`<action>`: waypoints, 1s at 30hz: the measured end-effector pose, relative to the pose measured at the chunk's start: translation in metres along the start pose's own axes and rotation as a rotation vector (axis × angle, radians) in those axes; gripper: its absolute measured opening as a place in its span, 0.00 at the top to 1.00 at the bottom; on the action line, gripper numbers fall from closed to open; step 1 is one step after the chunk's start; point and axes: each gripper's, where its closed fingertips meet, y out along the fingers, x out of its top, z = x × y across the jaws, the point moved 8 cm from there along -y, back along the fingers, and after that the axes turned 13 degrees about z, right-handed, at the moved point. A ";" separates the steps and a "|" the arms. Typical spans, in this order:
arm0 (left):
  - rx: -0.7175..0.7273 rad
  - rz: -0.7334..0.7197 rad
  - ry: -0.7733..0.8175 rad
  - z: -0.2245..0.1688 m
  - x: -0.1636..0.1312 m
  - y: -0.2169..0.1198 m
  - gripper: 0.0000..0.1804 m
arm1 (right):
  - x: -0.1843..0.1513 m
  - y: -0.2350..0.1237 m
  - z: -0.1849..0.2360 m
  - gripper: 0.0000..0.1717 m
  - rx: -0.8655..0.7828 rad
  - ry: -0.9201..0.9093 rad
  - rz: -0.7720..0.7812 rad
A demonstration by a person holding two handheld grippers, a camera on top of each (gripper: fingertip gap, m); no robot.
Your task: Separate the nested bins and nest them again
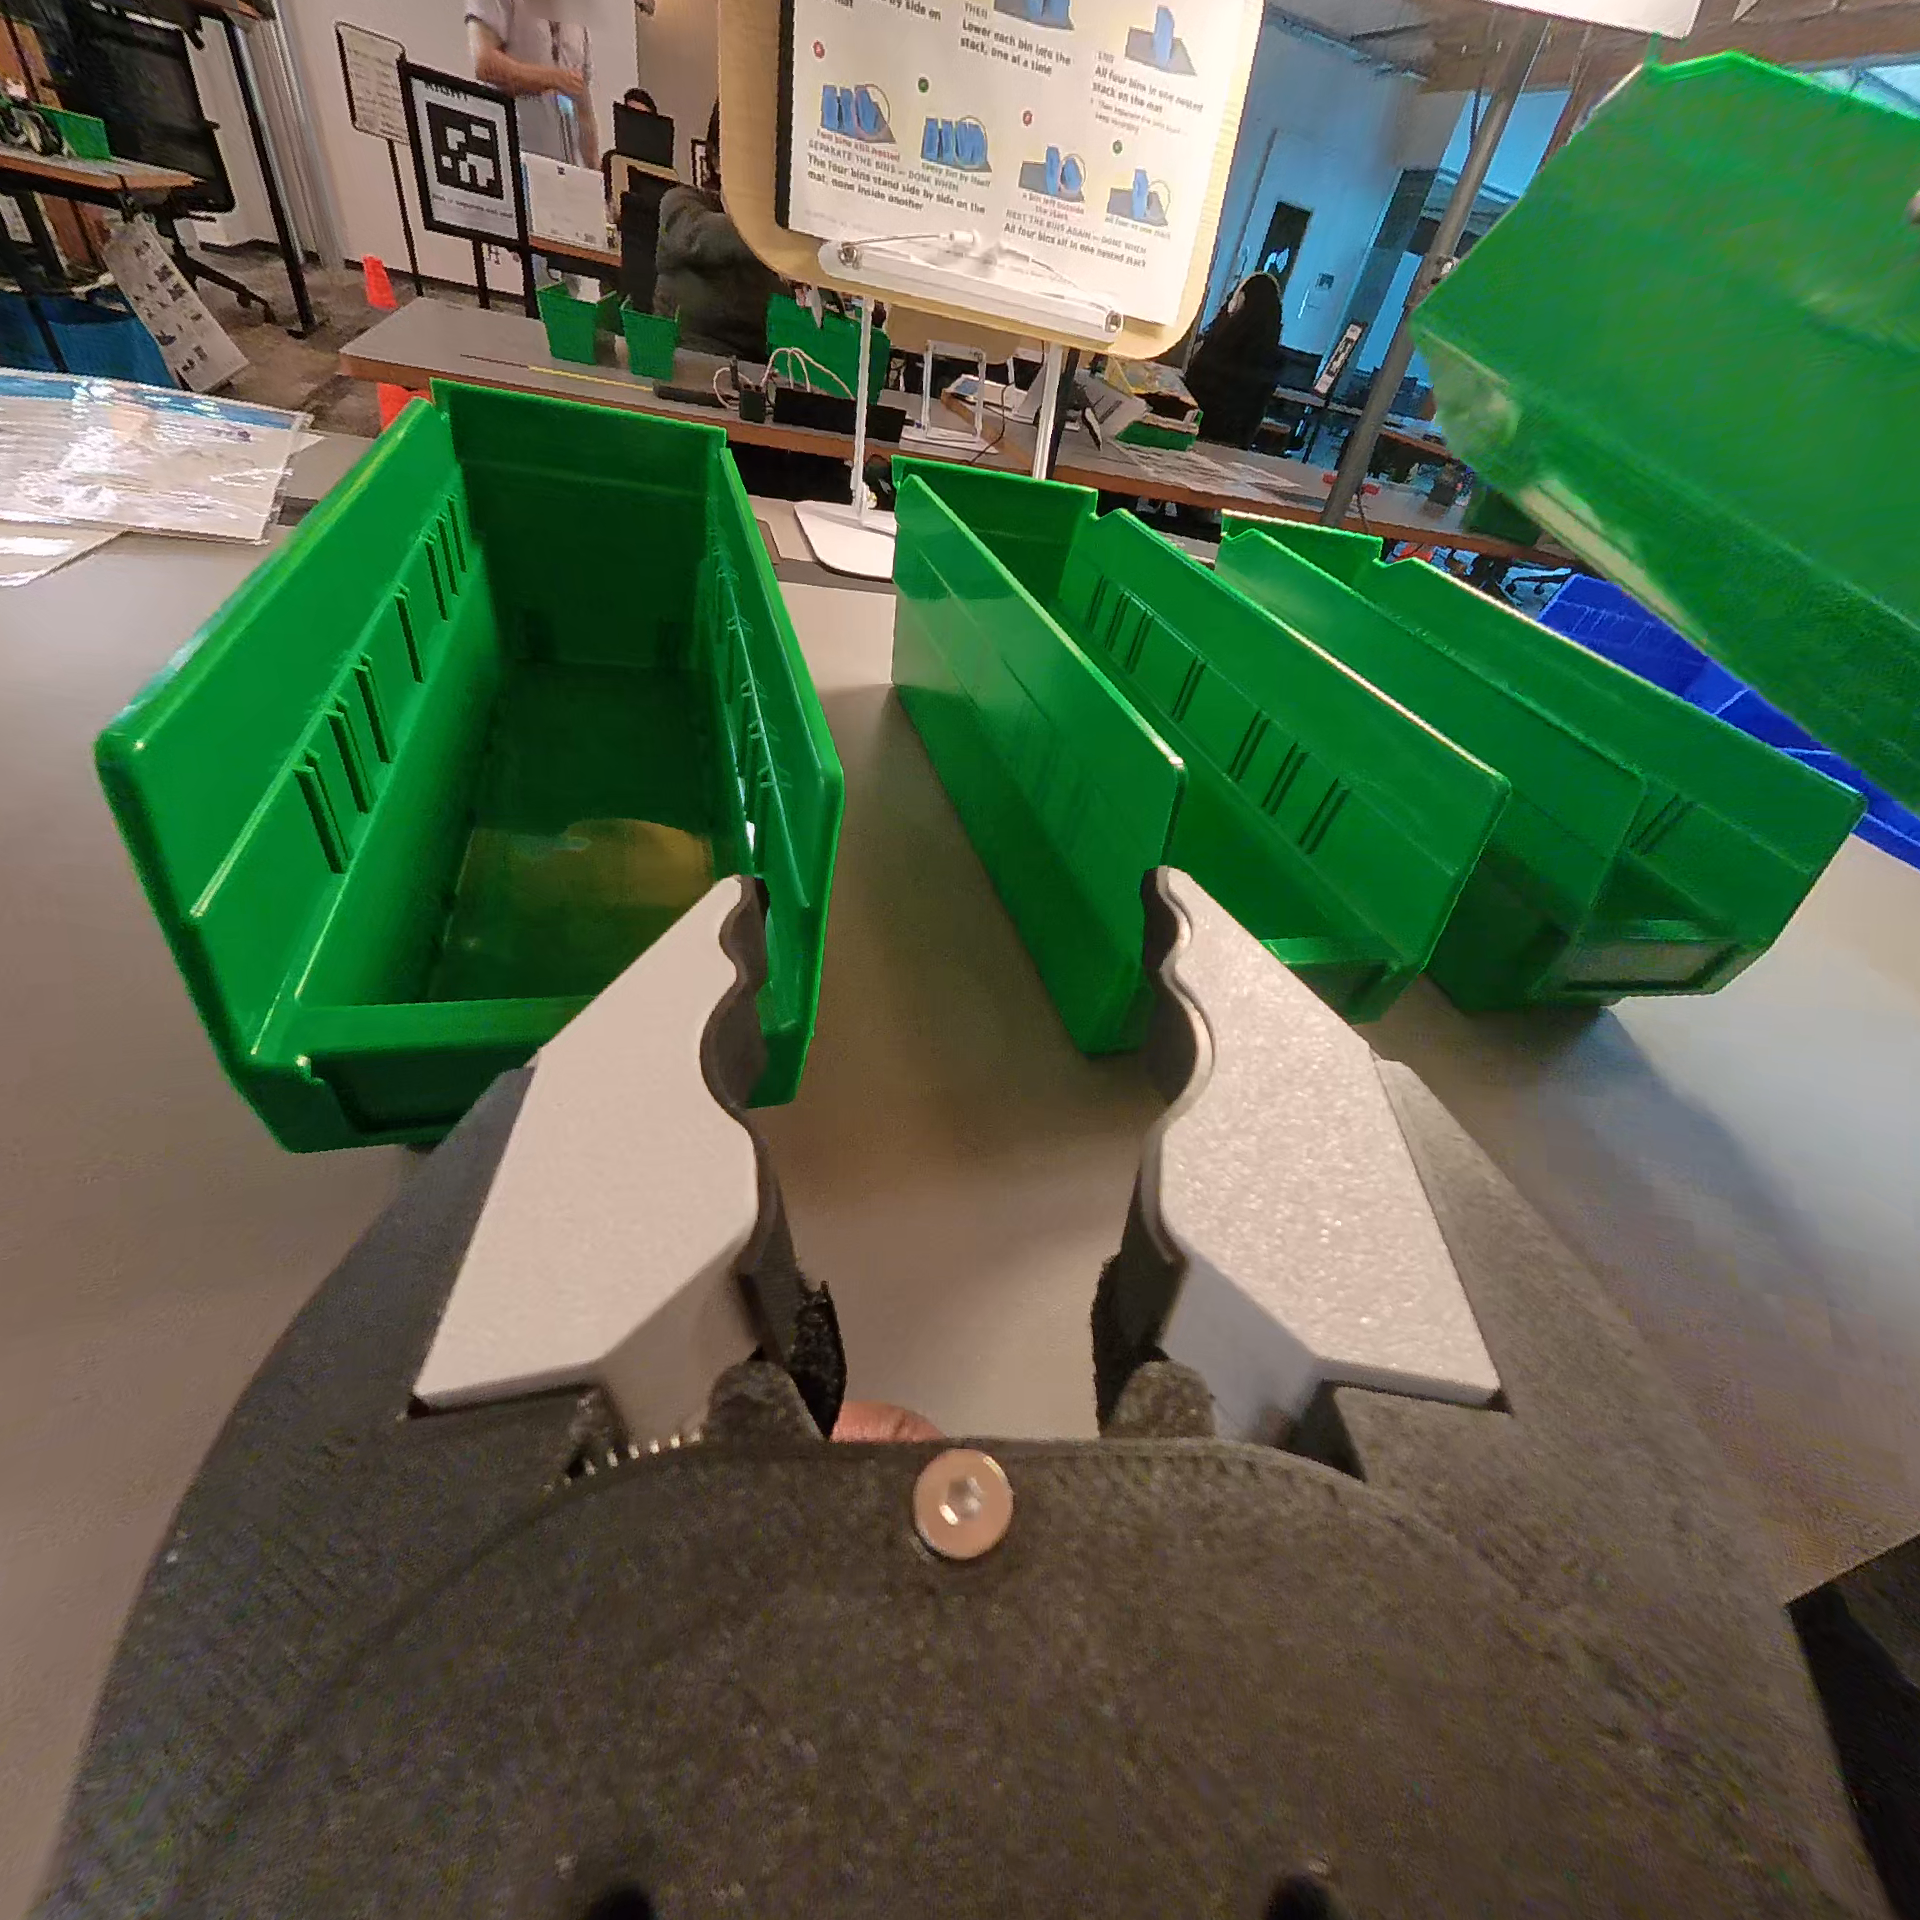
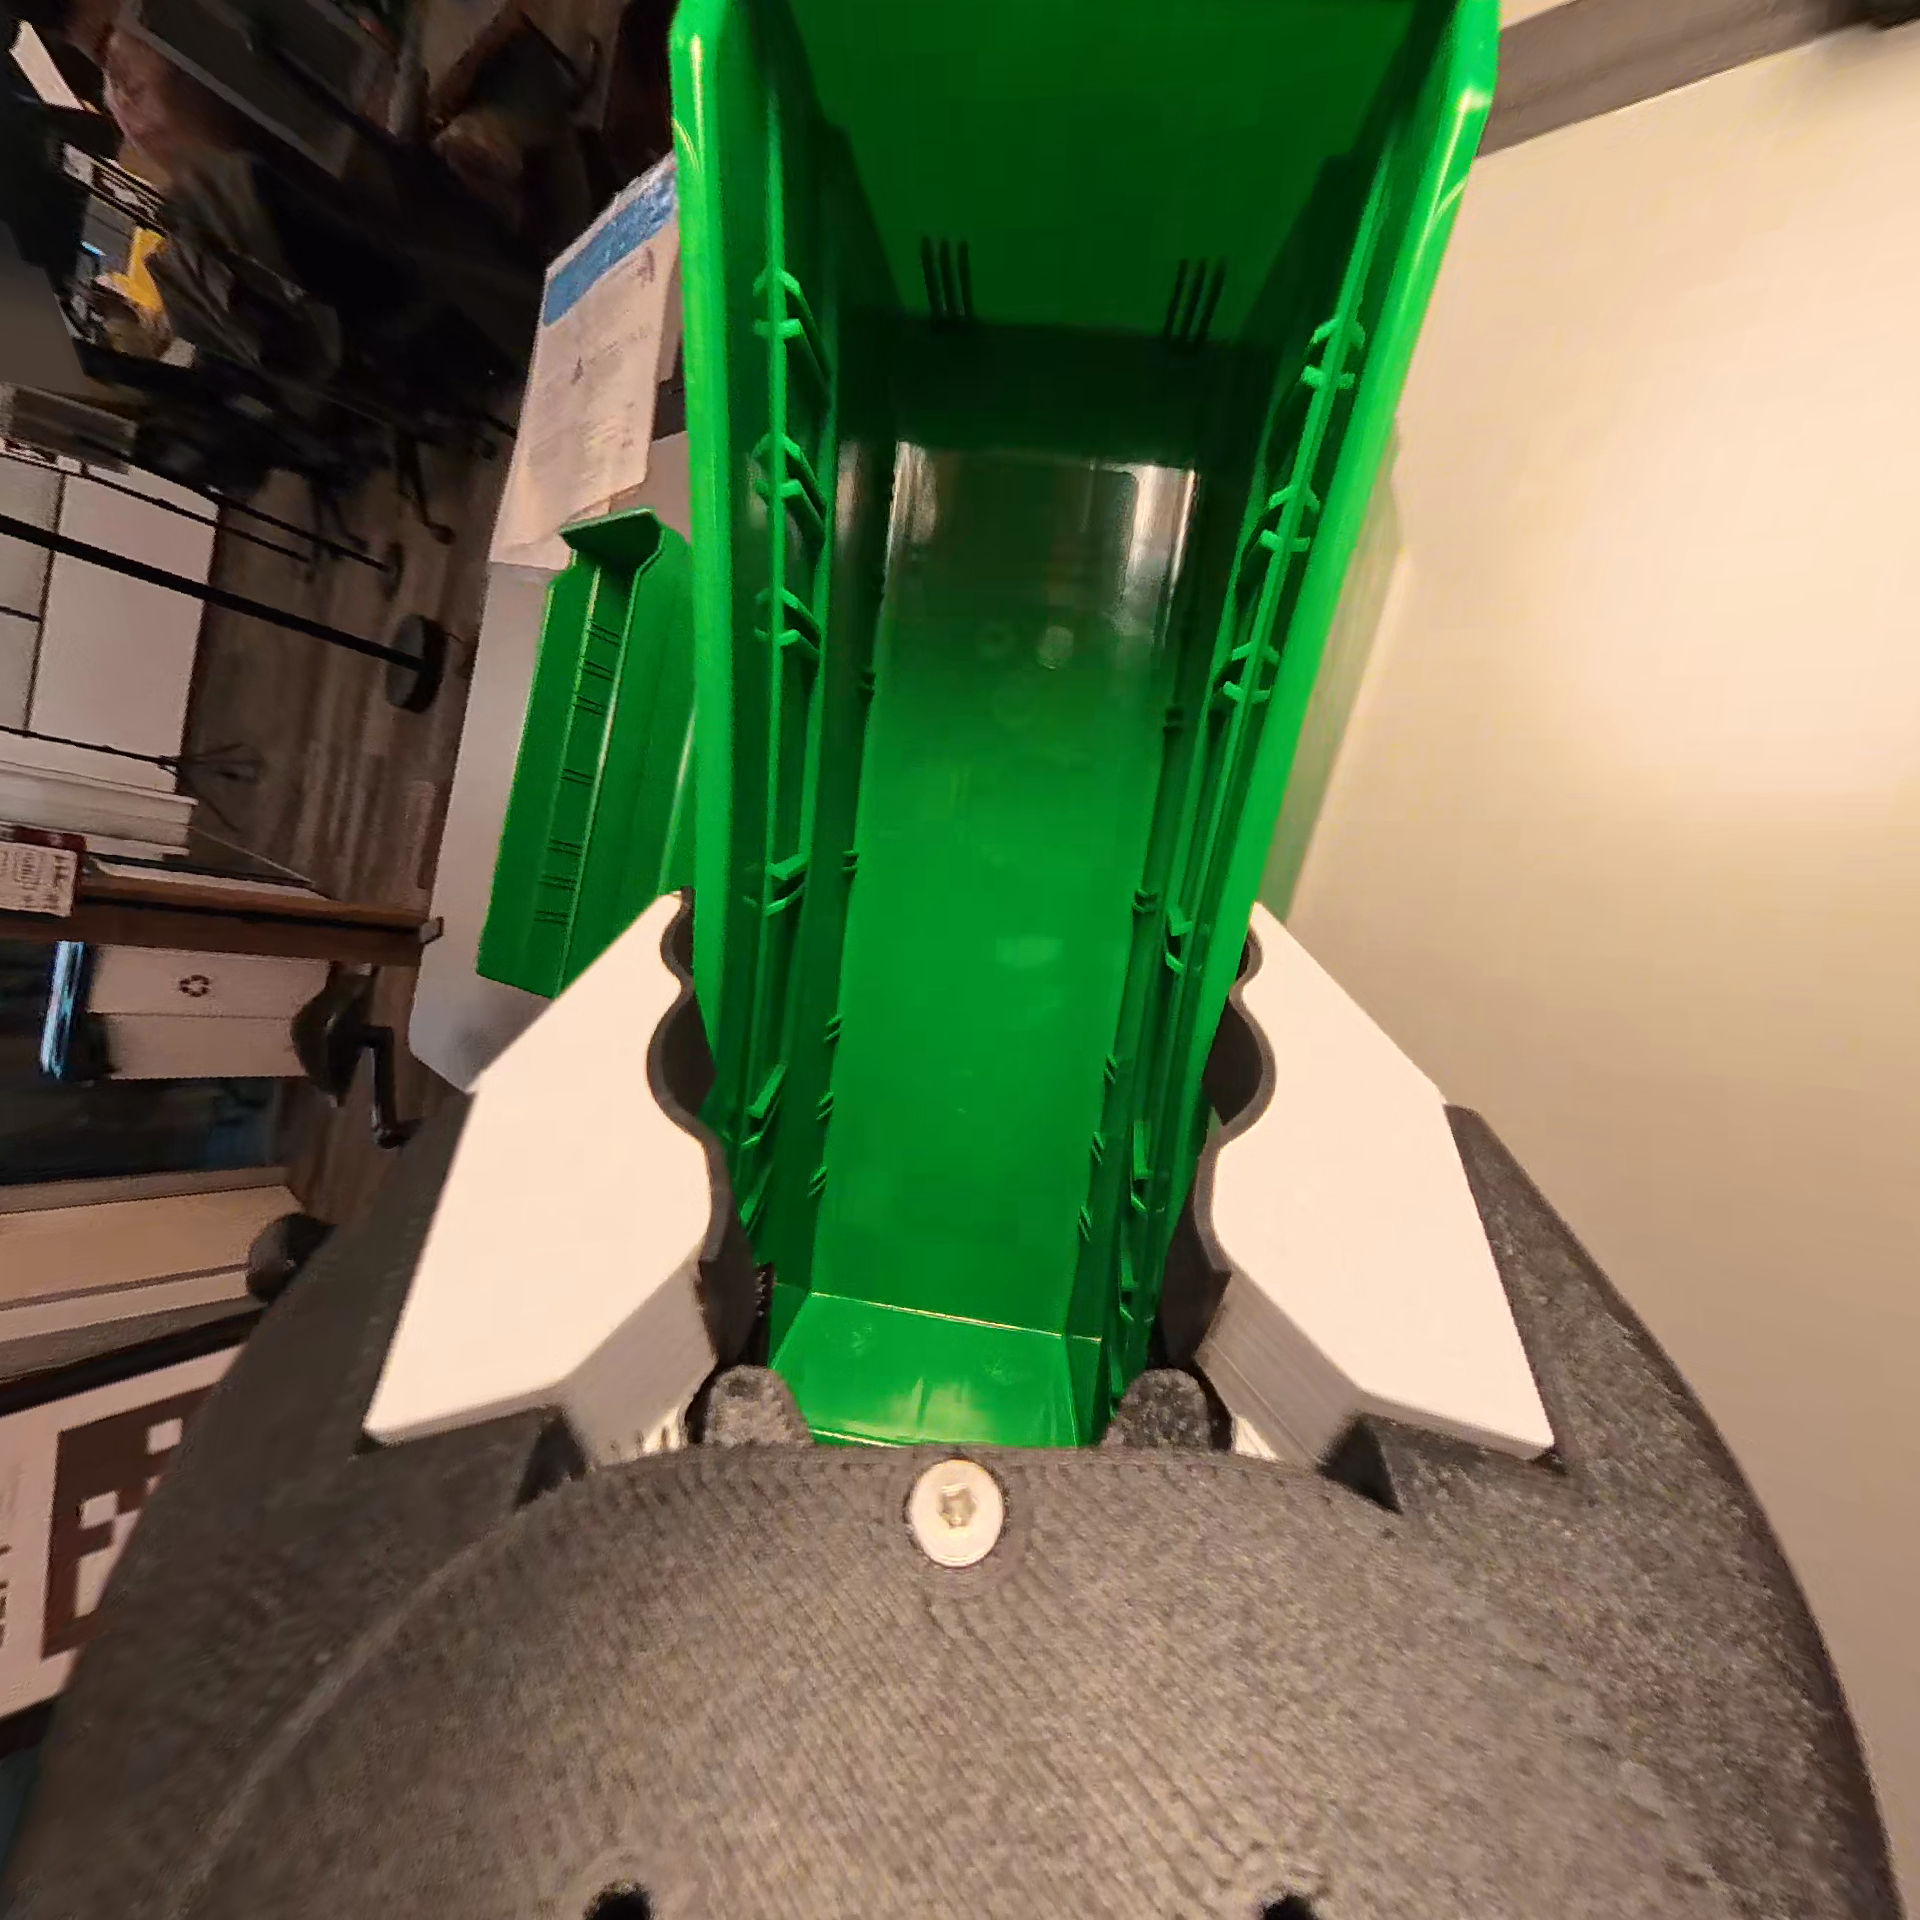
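Left wrist view: the left gripper (image 1: 945, 977) hangs above the grey table (image 1: 966, 1143) with fingers wide and nothing between them, facing 3 green bins (image 1: 1195, 727) standing side by side, while a 4th green bin (image 1: 1704, 343) is raised at upper right. Right wrist view: the right gripper (image 2: 966, 1039) clamps that lifted bin (image 2: 997, 831) across its width, both pads against its side walls, another bin (image 2: 592, 748) beside it.

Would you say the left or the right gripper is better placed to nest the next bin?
Right, probably: the right gripper already clasps a lifted green bin, while the left gripper hangs open between bins standing on the table.
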 end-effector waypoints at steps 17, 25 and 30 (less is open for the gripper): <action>-0.034 0.009 -0.033 0.003 0.000 0.001 0.60 | 0.014 0.075 0.026 0.41 -0.370 -0.011 0.105; -0.044 0.016 -0.035 0.003 0.000 0.002 0.60 | 0.020 0.076 0.023 0.40 -0.447 0.019 0.096; -0.047 0.012 -0.037 0.003 0.000 0.001 0.60 | 0.019 0.090 0.019 0.40 -0.458 0.021 0.108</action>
